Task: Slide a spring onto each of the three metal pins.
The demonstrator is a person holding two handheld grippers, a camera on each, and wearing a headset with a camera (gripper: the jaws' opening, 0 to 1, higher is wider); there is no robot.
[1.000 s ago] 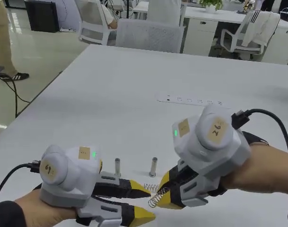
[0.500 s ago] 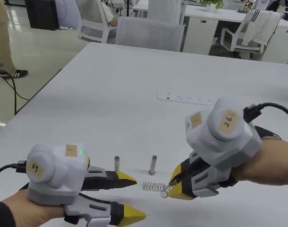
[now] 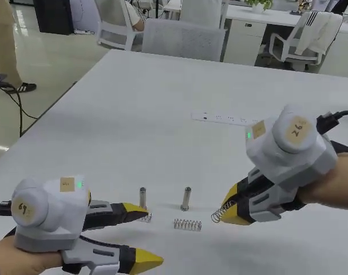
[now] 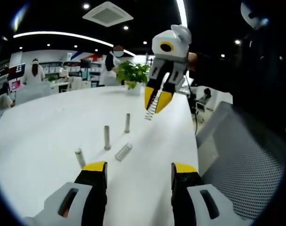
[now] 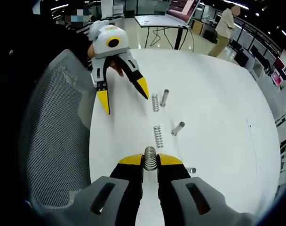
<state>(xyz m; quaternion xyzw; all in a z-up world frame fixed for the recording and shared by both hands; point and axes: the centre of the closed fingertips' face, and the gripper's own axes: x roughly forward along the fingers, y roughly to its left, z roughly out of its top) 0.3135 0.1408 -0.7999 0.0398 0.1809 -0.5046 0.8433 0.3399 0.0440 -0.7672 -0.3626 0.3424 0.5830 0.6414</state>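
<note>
Bright, even overhead light; soft shadows on table (image 3: 162,126); fisheye edges warped.

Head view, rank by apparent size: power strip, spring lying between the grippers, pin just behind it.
1. power strip: largest, though farthest.
2. spring and pin: about alike, so unranked.

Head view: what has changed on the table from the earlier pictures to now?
The right tongs, shut on a spring, moved right, away from the pins. The left tongs, open, drew back to the left. The loose spring and the upright pins stayed in place.
</note>
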